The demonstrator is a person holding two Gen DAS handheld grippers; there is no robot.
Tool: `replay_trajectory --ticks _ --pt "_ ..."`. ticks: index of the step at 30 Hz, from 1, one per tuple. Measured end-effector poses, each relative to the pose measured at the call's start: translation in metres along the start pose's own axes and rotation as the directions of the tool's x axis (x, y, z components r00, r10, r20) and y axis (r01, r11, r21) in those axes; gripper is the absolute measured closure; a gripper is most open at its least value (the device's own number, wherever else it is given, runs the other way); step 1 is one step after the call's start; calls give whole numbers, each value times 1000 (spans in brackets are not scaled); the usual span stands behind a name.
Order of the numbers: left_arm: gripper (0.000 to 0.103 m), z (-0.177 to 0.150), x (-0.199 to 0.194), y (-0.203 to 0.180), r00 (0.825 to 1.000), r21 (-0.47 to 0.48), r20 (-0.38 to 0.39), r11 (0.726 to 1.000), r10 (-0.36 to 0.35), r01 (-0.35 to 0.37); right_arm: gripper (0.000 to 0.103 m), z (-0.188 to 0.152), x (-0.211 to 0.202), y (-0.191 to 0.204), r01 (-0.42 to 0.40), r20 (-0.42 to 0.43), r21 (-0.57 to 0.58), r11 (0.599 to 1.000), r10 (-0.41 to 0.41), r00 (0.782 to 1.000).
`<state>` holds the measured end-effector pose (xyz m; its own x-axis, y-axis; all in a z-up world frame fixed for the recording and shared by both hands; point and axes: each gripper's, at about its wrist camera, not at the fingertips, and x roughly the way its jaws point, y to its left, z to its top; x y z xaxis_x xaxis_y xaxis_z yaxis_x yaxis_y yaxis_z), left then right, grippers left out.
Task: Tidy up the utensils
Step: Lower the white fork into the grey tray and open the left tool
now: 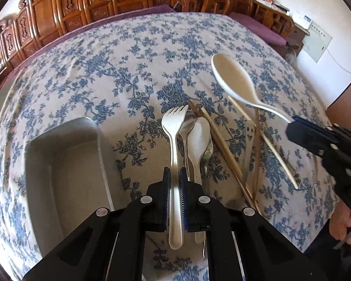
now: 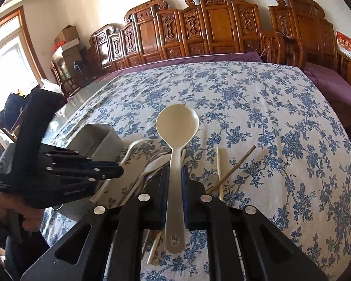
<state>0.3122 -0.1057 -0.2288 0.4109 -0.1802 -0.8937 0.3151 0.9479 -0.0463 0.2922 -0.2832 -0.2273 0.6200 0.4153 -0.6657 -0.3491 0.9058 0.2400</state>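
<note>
My left gripper (image 1: 174,172) is shut on the handle of a white fork (image 1: 174,121), held above the floral tablecloth; in the right wrist view it (image 2: 120,171) comes in from the left with the fork (image 2: 131,148). My right gripper (image 2: 175,169) is shut on the handle of a large white serving spoon (image 2: 177,124), lifted off the table; it (image 1: 292,125) shows at the right in the left wrist view with the spoon (image 1: 234,79). A grey bin (image 1: 39,164) (image 2: 105,135) stands left of the fork. A small white spoon (image 1: 199,138) and several chopsticks (image 1: 222,145) (image 2: 218,171) lie on the cloth.
A blue floral tablecloth (image 1: 105,70) covers the table, which has purple-cushioned carved wooden benches (image 2: 210,28) behind it. A metal utensil with a smiley cutout (image 1: 250,132) lies among the chopsticks. A person's hand (image 1: 344,224) holds the right gripper's handle.
</note>
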Motion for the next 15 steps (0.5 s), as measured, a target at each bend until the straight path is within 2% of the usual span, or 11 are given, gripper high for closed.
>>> replay_trajectory --ticks 9,15 --pt "96 -16 -52 11 996 -23 84 1000 3 -1 91 -5 1 14 2 -5 -23 1000 -2 1000" --pt "96 -29 -75 30 992 -42 124 999 36 -31 91 -6 2 27 -9 -5 -38 999 8 1000"
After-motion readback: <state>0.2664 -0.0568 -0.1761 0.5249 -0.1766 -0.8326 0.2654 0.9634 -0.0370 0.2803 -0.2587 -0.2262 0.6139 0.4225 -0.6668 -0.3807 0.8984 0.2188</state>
